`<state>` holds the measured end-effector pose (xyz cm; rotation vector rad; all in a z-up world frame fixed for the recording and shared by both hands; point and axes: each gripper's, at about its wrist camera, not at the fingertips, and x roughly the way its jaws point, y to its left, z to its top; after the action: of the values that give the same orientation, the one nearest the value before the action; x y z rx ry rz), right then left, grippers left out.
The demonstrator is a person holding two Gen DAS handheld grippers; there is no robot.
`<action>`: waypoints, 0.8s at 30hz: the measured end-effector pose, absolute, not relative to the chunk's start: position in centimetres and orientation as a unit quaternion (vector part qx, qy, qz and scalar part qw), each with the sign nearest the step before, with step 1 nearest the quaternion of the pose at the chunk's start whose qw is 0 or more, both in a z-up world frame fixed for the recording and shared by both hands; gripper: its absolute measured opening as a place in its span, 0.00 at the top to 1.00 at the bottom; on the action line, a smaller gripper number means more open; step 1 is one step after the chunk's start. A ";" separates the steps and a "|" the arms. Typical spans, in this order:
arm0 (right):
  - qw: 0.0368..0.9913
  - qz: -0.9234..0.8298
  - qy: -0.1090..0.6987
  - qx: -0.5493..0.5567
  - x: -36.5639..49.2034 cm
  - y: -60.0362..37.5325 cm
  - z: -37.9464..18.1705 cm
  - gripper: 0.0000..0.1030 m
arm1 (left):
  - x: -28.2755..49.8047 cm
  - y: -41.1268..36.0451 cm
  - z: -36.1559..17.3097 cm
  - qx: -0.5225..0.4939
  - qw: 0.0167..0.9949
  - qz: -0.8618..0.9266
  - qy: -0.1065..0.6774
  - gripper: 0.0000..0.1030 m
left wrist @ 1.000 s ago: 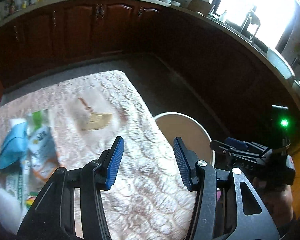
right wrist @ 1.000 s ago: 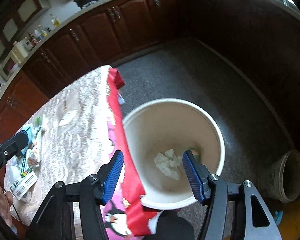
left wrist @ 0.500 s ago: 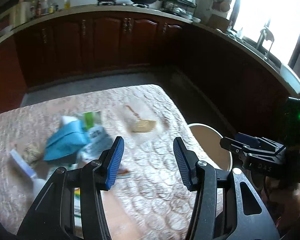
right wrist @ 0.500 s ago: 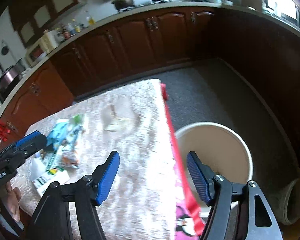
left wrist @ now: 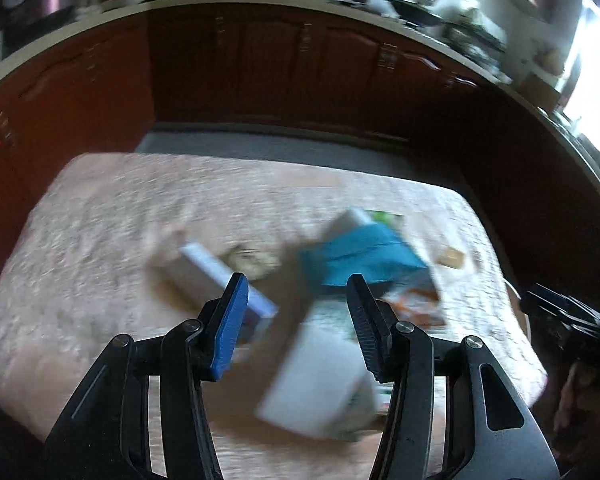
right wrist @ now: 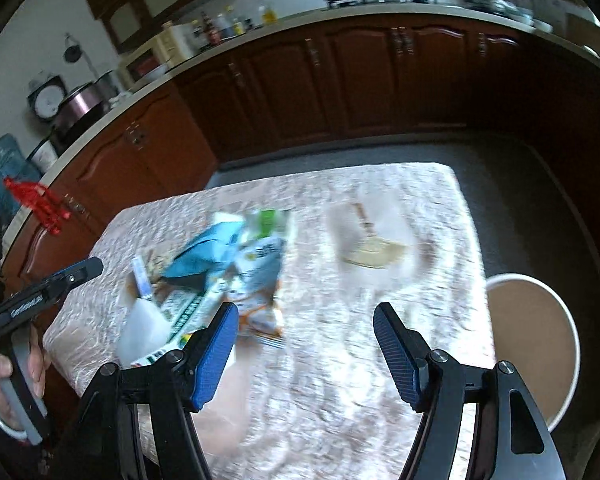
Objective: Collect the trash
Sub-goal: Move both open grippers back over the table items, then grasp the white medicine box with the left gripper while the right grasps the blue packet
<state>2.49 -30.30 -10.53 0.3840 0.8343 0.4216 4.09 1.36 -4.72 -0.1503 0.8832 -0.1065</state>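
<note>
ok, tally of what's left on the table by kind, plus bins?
Motion blur, so this covers only what can be told apart.
Blue-and-white cartons: 2, teal one, slim one
White box: 1
Printed snack wrappers: 1
Wooden ice-cream stick: 1
Bins: 1
Total: 6

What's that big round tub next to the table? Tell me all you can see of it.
The bucket is a large round tub, cream or pale tan, probably plastic, with a lighter rim. It stands upright and open on the dark floor, right beside the table edge, at its near right corner in the right wrist view; whether they touch is unclear. Only part of its inside shows, and no contents are visible there. Neither gripper touches it. The left wrist view shows barely a sliver of rim.
</note>
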 end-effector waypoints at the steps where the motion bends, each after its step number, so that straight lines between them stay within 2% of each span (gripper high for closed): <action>1: 0.874 0.207 0.401 0.180 2.7 -29.5 -10.4 0.35 | 4.1 2.5 -5.0 -0.080 0.899 -0.043 0.428 0.52; 5: 0.871 0.224 0.403 0.169 3.3 -27.5 -10.1 0.34 | 4.2 4.9 -5.5 -0.113 0.893 -0.025 0.434 0.50; 7: 0.869 0.228 0.408 0.164 3.7 -26.6 -9.9 0.32 | 4.7 6.1 -6.1 -0.137 0.886 -0.021 0.443 0.46; 14: 0.858 0.254 0.412 0.172 4.9 -24.1 -9.5 0.28 | 6.8 6.7 -8.5 -0.180 0.865 -0.007 0.468 0.46; 24: 0.836 0.271 0.436 0.195 8.2 -21.5 -10.9 0.28 | 9.5 2.7 -12.2 -0.134 0.847 0.013 0.514 0.46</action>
<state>8.17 -21.48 -10.92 0.4120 0.9237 0.5740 9.52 2.67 -12.24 -0.2818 1.0832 0.0267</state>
